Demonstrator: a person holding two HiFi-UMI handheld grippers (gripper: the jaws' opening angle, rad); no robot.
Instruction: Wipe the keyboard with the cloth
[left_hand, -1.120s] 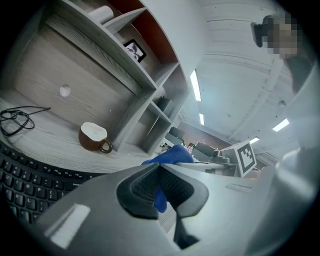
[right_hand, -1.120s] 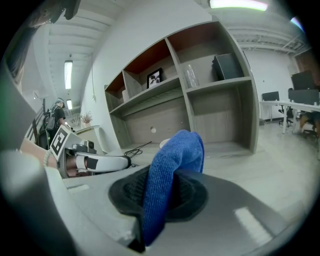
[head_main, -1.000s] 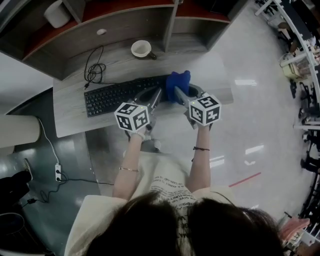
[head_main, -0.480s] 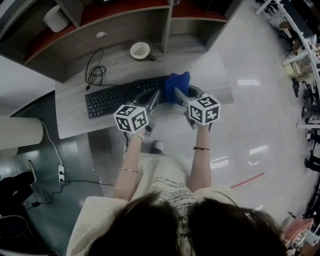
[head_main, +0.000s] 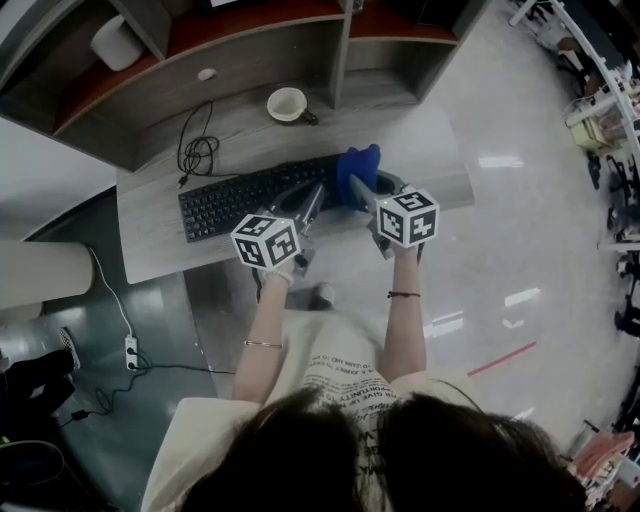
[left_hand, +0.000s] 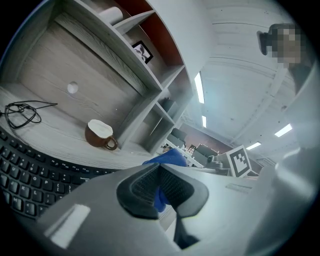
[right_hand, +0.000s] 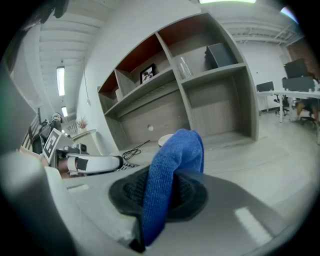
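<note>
A black keyboard (head_main: 255, 195) lies on the grey wooden desk (head_main: 425, 140). My right gripper (head_main: 352, 188) is shut on a blue cloth (head_main: 358, 170), which stands up over the keyboard's right end. In the right gripper view the cloth (right_hand: 175, 155) rises folded from between the shut pads of the right gripper (right_hand: 162, 195). My left gripper (head_main: 312, 196) hovers over the keyboard just left of the cloth. In the left gripper view the left gripper (left_hand: 159, 170) has its pads together, and the cloth (left_hand: 167, 159) shows beyond them, with keys (left_hand: 30, 175) at the lower left.
A brown cup (head_main: 288, 104) sits behind the keyboard, also in the left gripper view (left_hand: 100, 134). A coiled black cable (head_main: 196, 150) lies at the back left. Shelving (head_main: 340, 50) rises behind the desk. A power strip (head_main: 131, 352) lies on the floor.
Both grippers and the cloth keep their place at the keyboard's right end. Only the head view has shifted a little, moving the desk slightly right in frame.
</note>
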